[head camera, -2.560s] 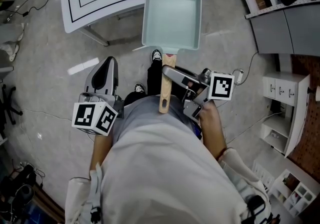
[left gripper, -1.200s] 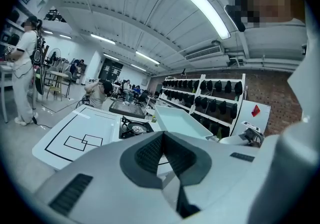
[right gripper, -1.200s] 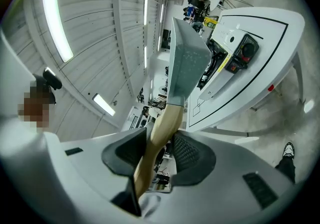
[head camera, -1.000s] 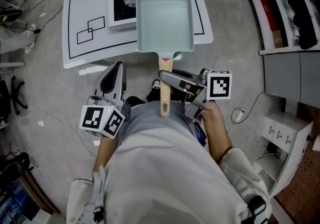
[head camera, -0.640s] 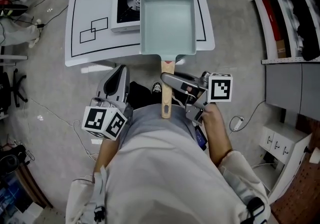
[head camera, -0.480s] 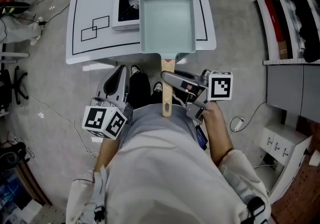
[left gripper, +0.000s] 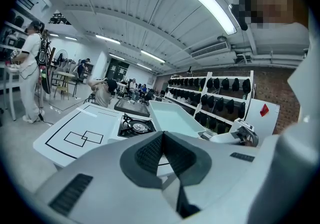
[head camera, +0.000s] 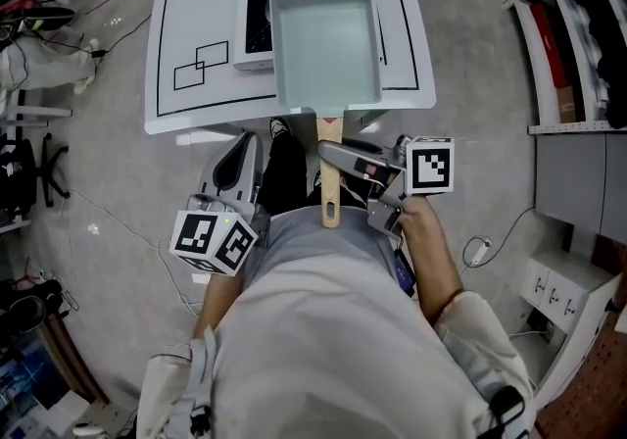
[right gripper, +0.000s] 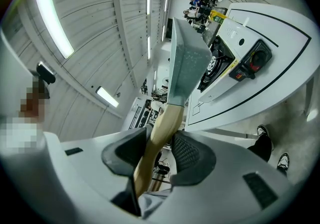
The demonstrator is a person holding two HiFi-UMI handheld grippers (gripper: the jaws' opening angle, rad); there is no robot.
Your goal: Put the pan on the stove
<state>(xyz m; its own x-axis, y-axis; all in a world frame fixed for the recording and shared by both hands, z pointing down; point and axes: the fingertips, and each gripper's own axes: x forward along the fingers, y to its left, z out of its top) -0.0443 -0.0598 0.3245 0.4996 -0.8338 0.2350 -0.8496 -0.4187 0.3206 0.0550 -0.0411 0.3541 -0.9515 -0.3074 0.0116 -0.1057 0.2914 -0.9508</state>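
The pale teal rectangular pan [head camera: 326,45], long axis 12 to 6 o'clock, is held aloft, clamped by its wooden handle [head camera: 331,197] in the right gripper [head camera: 333,155]. The white gas stove [head camera: 253,25] is seen toward its 10 o'clock. The left gripper [head camera: 243,148] is closed, empty.

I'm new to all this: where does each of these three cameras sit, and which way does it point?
Head view: on the person's head, facing steeply down at table, stove and pan; torso, left hand-held gripper and right hand-held gripper show.
Left gripper view: on the left hand-held gripper, looking along its shut, empty jaws toward the table.
Right gripper view: on the right hand-held gripper, looking along jaws clamped on the pan's wooden handle.
Shared: all three show pan and stove.
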